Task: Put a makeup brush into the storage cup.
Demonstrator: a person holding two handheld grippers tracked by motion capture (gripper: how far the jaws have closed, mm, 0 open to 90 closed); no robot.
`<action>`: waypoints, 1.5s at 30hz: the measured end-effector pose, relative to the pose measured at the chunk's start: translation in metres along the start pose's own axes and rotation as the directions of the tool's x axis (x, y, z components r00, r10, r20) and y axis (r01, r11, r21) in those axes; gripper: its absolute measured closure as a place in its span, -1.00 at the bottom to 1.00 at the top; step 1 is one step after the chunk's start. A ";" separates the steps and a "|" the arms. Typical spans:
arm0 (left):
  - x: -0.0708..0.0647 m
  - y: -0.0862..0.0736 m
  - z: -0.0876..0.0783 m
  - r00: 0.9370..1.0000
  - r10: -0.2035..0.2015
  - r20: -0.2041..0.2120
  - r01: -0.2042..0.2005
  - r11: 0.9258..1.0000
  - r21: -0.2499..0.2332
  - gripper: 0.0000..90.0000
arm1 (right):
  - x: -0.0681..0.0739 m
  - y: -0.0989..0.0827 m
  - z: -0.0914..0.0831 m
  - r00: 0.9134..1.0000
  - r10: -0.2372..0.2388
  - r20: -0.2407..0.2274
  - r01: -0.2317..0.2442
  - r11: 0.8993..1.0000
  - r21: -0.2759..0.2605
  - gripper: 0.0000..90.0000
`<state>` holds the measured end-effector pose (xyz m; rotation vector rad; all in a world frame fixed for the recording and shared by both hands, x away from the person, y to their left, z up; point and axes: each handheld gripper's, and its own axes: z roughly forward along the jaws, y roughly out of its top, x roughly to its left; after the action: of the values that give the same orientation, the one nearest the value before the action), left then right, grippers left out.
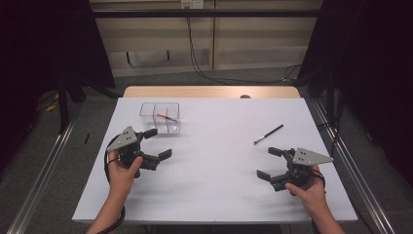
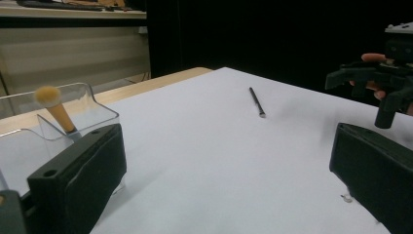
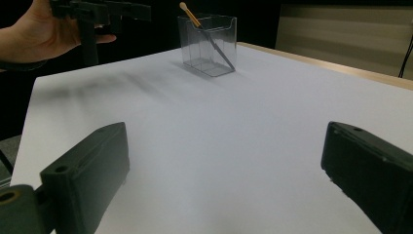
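So from where I'm sitting, starting at the left: my left gripper [image 1: 157, 143] hovers over the near-left part of the table [image 1: 214, 185], held in one hand [image 1: 122, 170], with its grey three-cornered plate on top. Its fingers [image 2: 80, 178] are spread wide apart and have hold of nothing, just bare white table between them in the left gripper view.

Just beyond that gripper, toward the far-left of the table, is one clear plastic organizer box [image 1: 160, 117] with dividers inside. I can make out three compartments in the high view, I think, but wouldn't swear to it. One brush with an orange handle and fluffy tip [image 1: 164, 117] is leaning tilted inside it, tip up above the rim; that's clearest in the right gripper view [image 3: 190, 13].

Moving right: one black pen-like brush [image 1: 268, 134] lies flat on the table, right of centre, well apart from the box. It lies just beyond my right gripper and nothing is touching it. In the left gripper view it shows as a thin dark stick [image 2: 256, 102] out in the open.

Far right: my right gripper [image 1: 269, 162], held in the other hand [image 1: 311, 192], over the near-right part of the table. Fingers [image 3: 85, 178] also gaping wide, gripping nothing.

So the count: two grippers, two brushes (one in the box, one loose), one box, one table.
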<state>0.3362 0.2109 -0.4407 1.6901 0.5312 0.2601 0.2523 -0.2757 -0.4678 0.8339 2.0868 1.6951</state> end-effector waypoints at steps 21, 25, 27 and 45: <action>-0.011 -0.012 -0.018 1.000 0.009 0.023 -0.009 1.000 0.012 -1.00 | -0.001 0.001 0.001 1.000 -0.001 0.006 0.001 1.000 -0.006 -0.93; -0.012 -0.014 -0.022 1.000 0.012 0.022 -0.013 1.000 0.016 -1.00 | -0.001 0.000 0.001 1.000 0.001 0.011 -0.001 1.000 -0.006 -0.93; -0.013 -0.015 -0.025 1.000 0.018 0.014 -0.019 1.000 0.020 -1.00 | -0.001 0.000 0.001 1.000 0.002 0.012 -0.001 1.000 -0.008 -0.93; -0.013 -0.023 -0.039 0.999 0.024 -0.040 -0.022 0.999 0.033 -1.00 | -0.003 0.000 0.002 1.000 0.004 0.020 -0.004 1.000 -0.007 -0.93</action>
<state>0.3027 0.2415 -0.4544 1.7265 0.5492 0.3046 0.2560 -0.2765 -0.4683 0.8503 2.0658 1.6879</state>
